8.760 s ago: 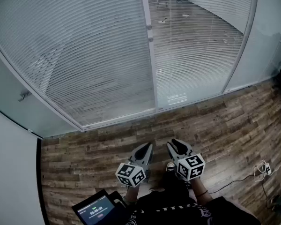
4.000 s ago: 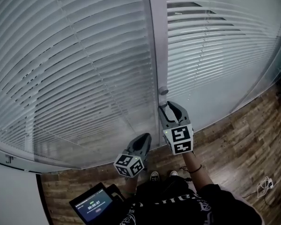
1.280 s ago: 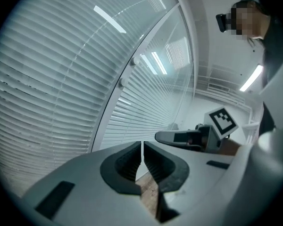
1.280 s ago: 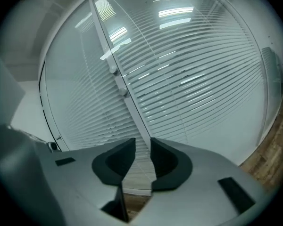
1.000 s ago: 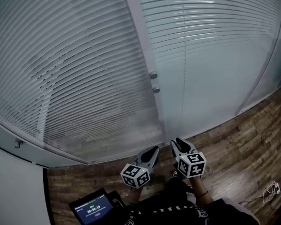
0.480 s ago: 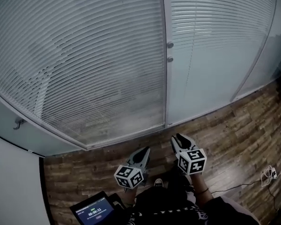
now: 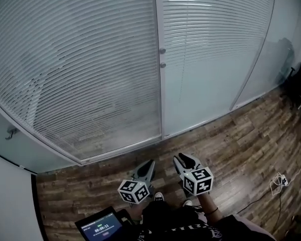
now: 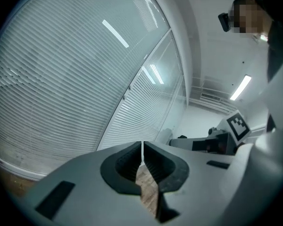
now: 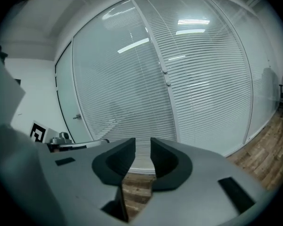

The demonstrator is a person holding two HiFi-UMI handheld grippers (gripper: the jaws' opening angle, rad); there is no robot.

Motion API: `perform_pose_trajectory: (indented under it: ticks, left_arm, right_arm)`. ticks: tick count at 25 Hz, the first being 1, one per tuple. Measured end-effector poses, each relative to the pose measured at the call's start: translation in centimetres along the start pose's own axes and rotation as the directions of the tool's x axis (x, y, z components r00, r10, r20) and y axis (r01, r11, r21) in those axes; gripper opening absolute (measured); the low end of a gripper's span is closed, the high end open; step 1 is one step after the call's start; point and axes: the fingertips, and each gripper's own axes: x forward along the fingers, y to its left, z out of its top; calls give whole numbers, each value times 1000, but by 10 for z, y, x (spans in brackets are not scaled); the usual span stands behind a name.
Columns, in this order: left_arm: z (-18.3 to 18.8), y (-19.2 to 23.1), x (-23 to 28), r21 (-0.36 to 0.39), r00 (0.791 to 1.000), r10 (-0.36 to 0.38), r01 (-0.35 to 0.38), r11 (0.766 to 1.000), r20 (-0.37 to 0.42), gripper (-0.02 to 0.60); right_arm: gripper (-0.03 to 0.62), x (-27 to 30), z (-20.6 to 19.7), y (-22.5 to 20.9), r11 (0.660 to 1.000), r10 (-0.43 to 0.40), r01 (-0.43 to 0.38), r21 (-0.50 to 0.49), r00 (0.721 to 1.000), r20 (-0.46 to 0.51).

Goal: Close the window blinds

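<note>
Slatted window blinds hang behind two glass panels, the left blinds (image 7: 80,69) and the right blinds (image 7: 210,49); both look flat, with nothing visible through them. Two small round knobs (image 7: 162,50) sit on the frame post between the panels, also seen in the right gripper view as knobs (image 9: 164,72). My left gripper (image 7: 149,163) is low over the floor, shut, with nothing in it (image 8: 142,145). My right gripper (image 7: 183,158) is beside it, open by a narrow gap and empty (image 9: 143,142). Both are well back from the glass.
Wood-plank floor (image 7: 241,139) runs from the window base to my feet. A tablet screen (image 7: 99,229) shows at the bottom left. A cable with a plug (image 7: 281,178) lies at the right. A dark object (image 7: 298,79) stands by the right wall. A door handle (image 7: 11,133) is far left.
Four seconds ago my right gripper was up at the knob on the post; now both grippers hang low and the window is farther away. The right blinds, once see-through, look closed.
</note>
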Motion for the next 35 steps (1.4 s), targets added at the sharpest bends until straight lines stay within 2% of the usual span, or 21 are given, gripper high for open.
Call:
perform_pose_trajectory:
  ticks: [4, 10, 14, 18, 25, 35]
  left_arm:
    - [-10, -43, 2, 16, 1000, 7, -7, 1000, 25, 5]
    - [-39, -124, -25, -1, 991, 90, -91, 996, 101, 5]
    - [-81, -189, -42, -5, 989, 116, -116, 993, 92, 5]
    - [-112, -232, -50, -19, 990, 120, -119, 993, 72, 5]
    - [-124, -285, -53, 15, 993, 92, -93, 996, 71, 5]
    - [-138, -311, -55, 52, 997, 68, -70, 996, 39, 5]
  right_arm:
    - [110, -38, -14, -13, 999, 28, -28, -17, 1000, -7]
    - [110, -127, -47, -32, 995, 91, -92, -37, 996, -20]
    - [110, -185, -72, -43, 991, 123, -125, -55, 992, -28]
    - [110, -224, -90, -42, 984, 155, -158, -80, 987, -44]
    - [110, -267, -99, -44, 980, 176, -178, -92, 984, -33]
    - [110, -296, -108, -53, 984, 162, -162, -73, 987, -5]
